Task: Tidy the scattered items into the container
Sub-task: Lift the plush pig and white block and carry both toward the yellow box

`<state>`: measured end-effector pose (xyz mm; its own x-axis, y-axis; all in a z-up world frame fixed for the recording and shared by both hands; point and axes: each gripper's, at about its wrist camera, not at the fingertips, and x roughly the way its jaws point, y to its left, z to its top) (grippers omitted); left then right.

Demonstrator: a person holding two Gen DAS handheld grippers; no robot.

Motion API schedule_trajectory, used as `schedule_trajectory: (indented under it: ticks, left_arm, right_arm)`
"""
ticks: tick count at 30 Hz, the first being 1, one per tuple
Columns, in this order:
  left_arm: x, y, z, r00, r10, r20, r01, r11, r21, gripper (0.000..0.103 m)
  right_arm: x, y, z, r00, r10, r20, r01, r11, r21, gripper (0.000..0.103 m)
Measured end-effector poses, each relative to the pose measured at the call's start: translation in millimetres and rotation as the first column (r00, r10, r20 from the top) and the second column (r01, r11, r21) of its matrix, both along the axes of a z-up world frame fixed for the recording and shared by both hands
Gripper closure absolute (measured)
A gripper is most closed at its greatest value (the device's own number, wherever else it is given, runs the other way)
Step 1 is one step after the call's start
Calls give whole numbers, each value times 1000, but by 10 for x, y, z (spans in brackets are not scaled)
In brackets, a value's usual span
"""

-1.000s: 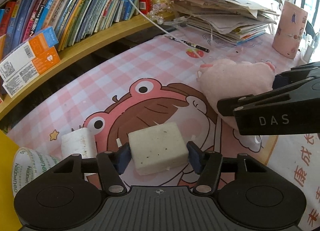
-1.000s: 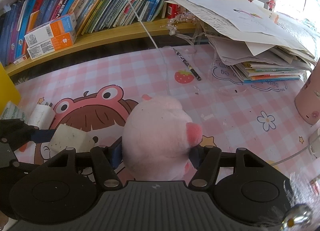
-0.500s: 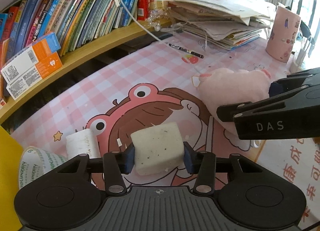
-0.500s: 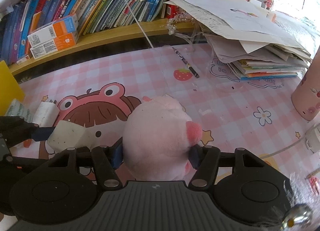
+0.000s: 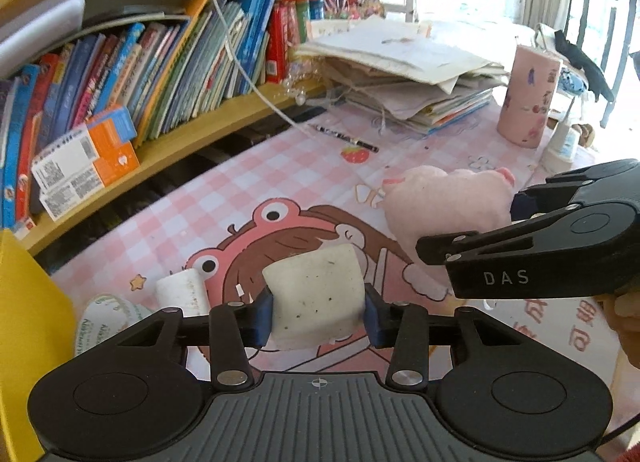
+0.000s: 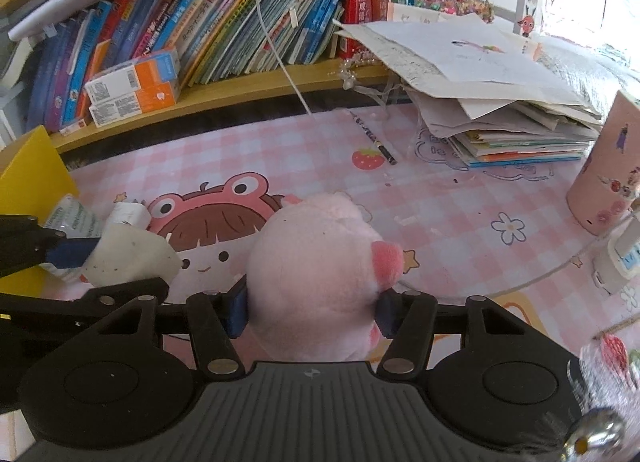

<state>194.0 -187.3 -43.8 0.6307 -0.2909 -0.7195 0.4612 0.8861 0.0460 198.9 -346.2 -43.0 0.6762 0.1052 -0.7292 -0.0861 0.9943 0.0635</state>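
Left wrist view: my left claw (image 5: 318, 312) pinches a white sponge (image 5: 316, 294) between its blue pads, held above the pink mat (image 5: 240, 182). A white roll (image 5: 182, 292) and a crumpled wrapper (image 5: 104, 322) lie on the mat just to the left, next to the yellow box (image 5: 28, 322). My right claw (image 6: 312, 306) is clamped on a pink plush (image 6: 316, 262), which sits to the right of the sponge. In the right wrist view the box (image 6: 30, 170) stands at the mat's left edge, and a pen (image 6: 372, 137) lies far off near the paper stack (image 6: 500, 102).
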Motion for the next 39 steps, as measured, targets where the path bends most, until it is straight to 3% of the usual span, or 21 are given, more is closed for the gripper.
schedule_trajectory:
  ticks: [20, 39]
  left_arm:
    - [-763, 428, 393, 997, 54, 62, -50, 997, -58, 62]
    - [-1291, 869, 519, 994, 58, 96, -50, 995, -81, 62]
  right_arm:
    - [-710, 44, 306, 999, -15, 52, 14, 1000, 5, 47]
    - [-1259, 524, 431, 998, 11, 62, -11, 1000, -6, 47]
